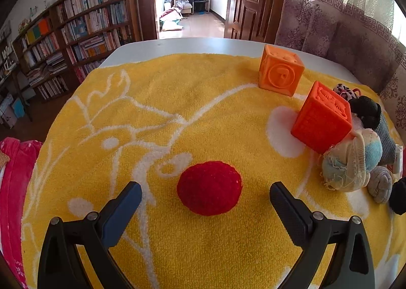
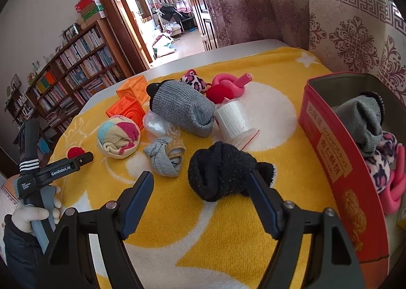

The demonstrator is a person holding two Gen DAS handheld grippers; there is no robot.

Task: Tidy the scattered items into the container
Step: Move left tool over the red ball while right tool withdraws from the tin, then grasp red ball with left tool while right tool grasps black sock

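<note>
Nearest the right wrist camera: right gripper (image 2: 200,187), fingers spread, with the black sock bundle (image 2: 220,171) lying just ahead of the tips, the right finger at or against the bundle's near side; contact cannot be confirmed. Nearest the left wrist camera: left gripper (image 1: 205,196), fingers also spread wide, bracketing the red pom-pom (image 1: 209,187) without touching it. Both items rest on the yellow towel (image 2: 215,233) that covers the surface. The container, a red tin (image 2: 340,162), stands at the right edge of the towel and already holds a grey sock, a leopard-print piece and a pink item. Still loose toward the middle and far edge: grey sock (image 2: 182,107), knotted grey sock (image 2: 165,157), striped sock ball (image 2: 118,136), two orange blocks (image 2: 132,101), a white roll in a plastic bag (image 2: 232,120), a second red pom-pom (image 2: 219,93). Judgement: step in hand is a paired pick, pom-pom left, black bundle right. To do it well, advance each gripper until the item sits fully between the pads, then close low, near the towel but clear of its pile, to avoid snagging cloth. The pom-pom is soft and round; centre it or it may squirt out. Carry the black bundle over the tin's wall before releasing.
</note>
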